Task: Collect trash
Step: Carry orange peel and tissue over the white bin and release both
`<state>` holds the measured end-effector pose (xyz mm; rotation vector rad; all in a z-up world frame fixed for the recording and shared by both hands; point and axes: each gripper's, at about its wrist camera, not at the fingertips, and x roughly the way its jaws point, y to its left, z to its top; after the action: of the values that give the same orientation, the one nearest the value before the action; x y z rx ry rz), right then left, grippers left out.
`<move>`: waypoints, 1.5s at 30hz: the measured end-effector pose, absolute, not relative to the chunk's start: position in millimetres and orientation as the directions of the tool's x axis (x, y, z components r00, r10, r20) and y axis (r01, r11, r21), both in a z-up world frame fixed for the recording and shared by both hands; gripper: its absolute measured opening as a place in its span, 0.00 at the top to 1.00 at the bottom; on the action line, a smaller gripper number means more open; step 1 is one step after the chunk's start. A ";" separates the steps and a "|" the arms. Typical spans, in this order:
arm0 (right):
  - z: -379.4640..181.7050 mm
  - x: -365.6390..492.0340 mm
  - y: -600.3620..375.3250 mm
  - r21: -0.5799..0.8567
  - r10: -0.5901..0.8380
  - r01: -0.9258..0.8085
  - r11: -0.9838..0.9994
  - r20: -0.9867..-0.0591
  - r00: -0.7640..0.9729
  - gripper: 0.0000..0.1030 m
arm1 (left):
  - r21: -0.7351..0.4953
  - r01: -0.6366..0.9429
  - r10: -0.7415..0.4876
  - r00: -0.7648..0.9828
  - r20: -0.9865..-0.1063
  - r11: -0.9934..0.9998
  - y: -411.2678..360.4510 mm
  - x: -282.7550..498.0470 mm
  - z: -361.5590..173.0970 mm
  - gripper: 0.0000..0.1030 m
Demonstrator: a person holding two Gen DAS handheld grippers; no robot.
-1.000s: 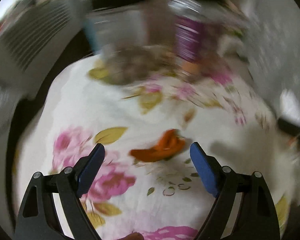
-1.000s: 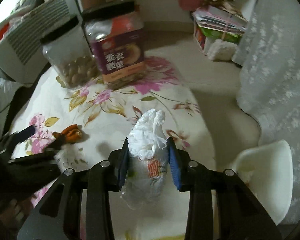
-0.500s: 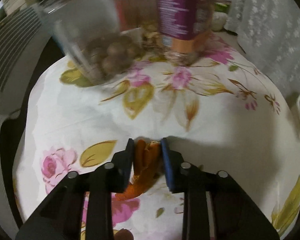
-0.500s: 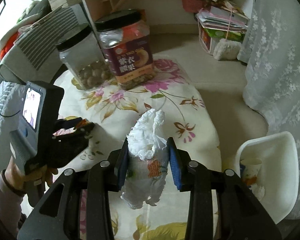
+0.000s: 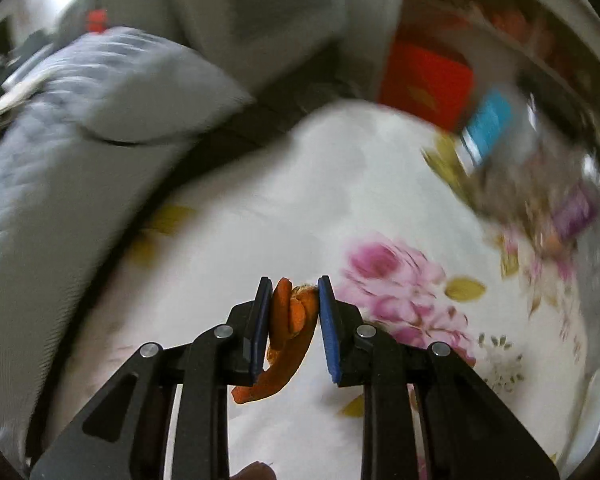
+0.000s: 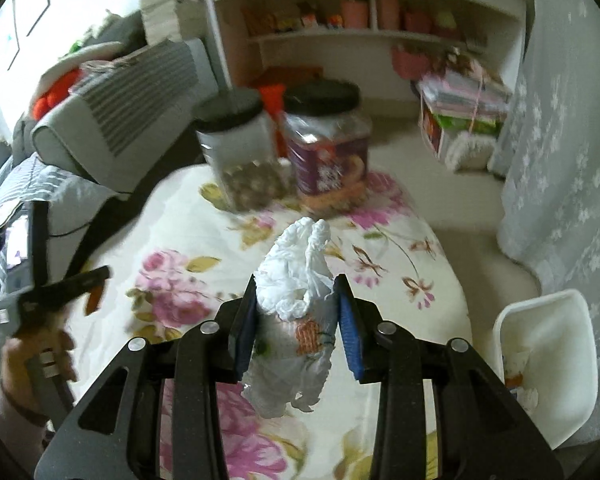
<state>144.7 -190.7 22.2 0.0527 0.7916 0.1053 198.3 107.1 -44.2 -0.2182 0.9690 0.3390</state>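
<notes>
My left gripper [image 5: 291, 286] is shut on an orange peel [image 5: 288, 332] and holds it above the flowered tablecloth [image 5: 300, 208]; the peel hangs down between the fingers. In the right wrist view the left gripper [image 6: 94, 280] shows at the left, lifted, with the peel [image 6: 96, 298] in it. My right gripper [image 6: 296, 296] is shut on a crumpled white plastic wrapper [image 6: 296, 304] above the table. A white trash bin [image 6: 548, 364] stands on the floor to the right with some trash inside.
Two black-lidded jars stand at the table's far end: one clear with nuts [image 6: 240, 152], one purple-labelled [image 6: 328, 152]. A grey striped cushion [image 6: 116, 120] lies left of the table. White shelves [image 6: 360, 32] stand behind, a lace curtain [image 6: 564, 140] hangs right.
The left gripper closed on the orange peel, lifted it off the cloth and swung left. The right gripper kept hold of the wrapper and rose slightly.
</notes>
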 end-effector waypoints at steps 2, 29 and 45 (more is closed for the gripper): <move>31.8 131.8 -179.0 0.064 0.103 -0.082 0.995 -0.669 0.736 0.66 | -0.027 -0.417 0.236 0.565 -0.791 0.909 113.4 176.8 -19.5 0.77; 70.9 45.4 -214.0 0.048 0.009 0.014 0.999 -0.441 0.898 0.65 | -0.057 -0.316 0.246 0.829 -0.503 0.947 3.8 38.5 74.9 0.77; 71.5 33.0 -297.3 0.117 -0.077 0.145 0.982 -0.451 0.889 0.65 | -0.035 -0.138 0.103 0.864 -0.493 0.990 -100.0 48.3 89.6 0.77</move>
<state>33.0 -297.3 71.5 0.1497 0.4612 -0.1158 48.3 -100.0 89.6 -0.0701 0.5127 0.1262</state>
